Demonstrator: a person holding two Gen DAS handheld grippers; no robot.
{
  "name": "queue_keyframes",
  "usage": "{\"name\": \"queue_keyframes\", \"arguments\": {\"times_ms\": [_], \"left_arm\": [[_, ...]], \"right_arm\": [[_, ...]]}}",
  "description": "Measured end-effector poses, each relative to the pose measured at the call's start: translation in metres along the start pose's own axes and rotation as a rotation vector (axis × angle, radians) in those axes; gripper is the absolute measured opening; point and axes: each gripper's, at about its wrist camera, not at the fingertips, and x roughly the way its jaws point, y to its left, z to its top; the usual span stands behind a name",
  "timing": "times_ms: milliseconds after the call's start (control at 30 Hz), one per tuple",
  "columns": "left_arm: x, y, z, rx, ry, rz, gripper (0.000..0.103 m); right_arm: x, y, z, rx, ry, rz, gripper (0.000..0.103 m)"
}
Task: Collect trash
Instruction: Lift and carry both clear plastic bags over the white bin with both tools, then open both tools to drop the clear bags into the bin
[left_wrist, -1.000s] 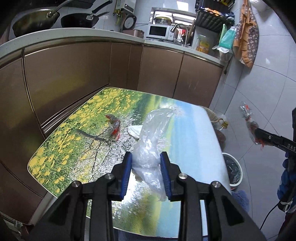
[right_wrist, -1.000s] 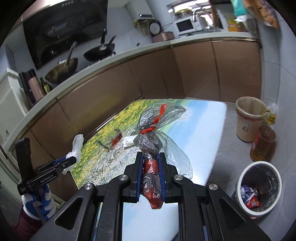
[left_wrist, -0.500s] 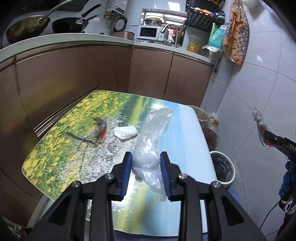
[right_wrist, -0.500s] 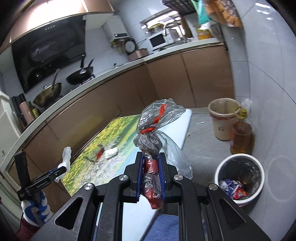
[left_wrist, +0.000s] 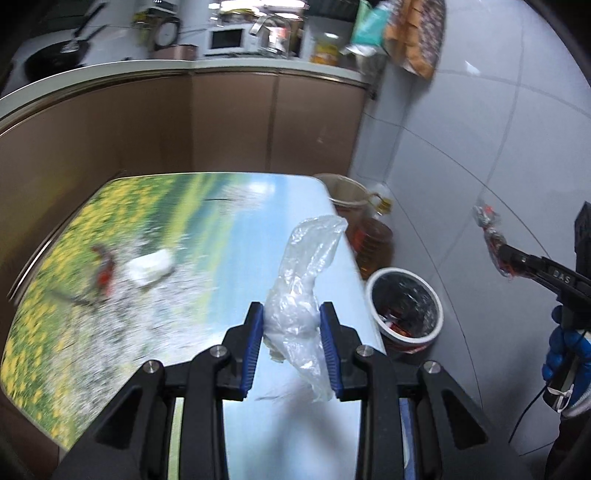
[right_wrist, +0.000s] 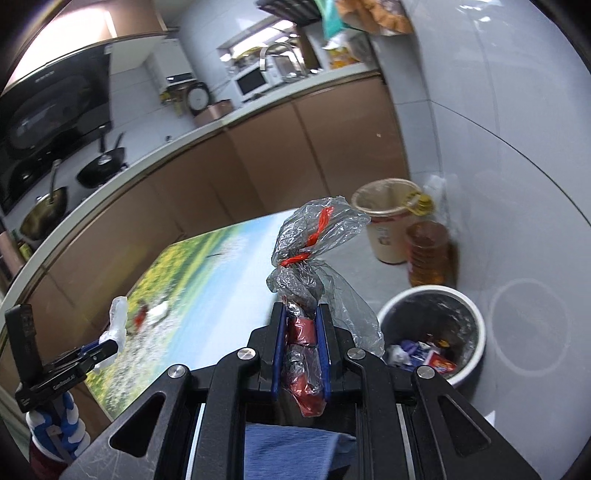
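My left gripper (left_wrist: 291, 317) is shut on a crumpled clear plastic bag (left_wrist: 303, 280), held above the right part of the printed table (left_wrist: 207, 236). My right gripper (right_wrist: 301, 317) is shut on a grey bag tied with red string (right_wrist: 310, 254), held over the floor near the white trash bin (right_wrist: 476, 354). The bin also shows in the left wrist view (left_wrist: 437, 306) beside the table, holding wrappers. A red scrap (left_wrist: 103, 269) and a white crumpled tissue (left_wrist: 151, 264) lie on the table's left half. The right gripper with its bag shows at the right of the left wrist view (left_wrist: 496, 251).
A beige bucket (right_wrist: 388, 221) and an amber oil bottle (right_wrist: 428, 254) stand on the floor behind the bin, by the tiled wall. Brown kitchen cabinets (left_wrist: 229, 122) run behind the table. The left gripper shows in the right wrist view (right_wrist: 110, 343).
Both grippers have swung to the right with their bags. The trash bin is now closer and larger in both views. The trash on the table has not moved.
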Motion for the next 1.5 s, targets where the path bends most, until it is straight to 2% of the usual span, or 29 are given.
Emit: {"name": "queue_keyframes", "arguments": {"times_ms": [333, 567, 733, 900, 1067, 1267, 1500], "left_arm": [[0.096, -0.110, 0.037, 0.201, 0.114, -0.147, 0.029], [0.177, -0.176, 0.057, 0.269, 0.214, -0.219, 0.030], [0.226, -0.201, 0.069, 0.248, 0.260, -0.251, 0.031], [0.269, -0.216, 0.077, 0.176, 0.307, -0.296, 0.031], [0.286, -0.224, 0.078, 0.142, 0.332, -0.332, 0.035], [0.282, -0.223, 0.078, 0.120, 0.322, -0.335, 0.035], [0.246, -0.205, 0.079, 0.104, 0.246, -0.312, 0.035]], "right_arm": [[0.054, -0.067, -0.009, 0.118, 0.076, -0.108, 0.016], [0.094, -0.123, -0.014, 0.193, 0.136, -0.174, 0.018], [0.119, -0.156, -0.012, 0.230, 0.155, -0.220, 0.019], [0.146, -0.175, -0.010, 0.236, 0.171, -0.268, 0.019], [0.162, -0.190, -0.015, 0.263, 0.186, -0.287, 0.035], [0.161, -0.193, -0.021, 0.277, 0.192, -0.299, 0.040], [0.141, -0.170, -0.021, 0.264, 0.165, -0.288, 0.046]]}}
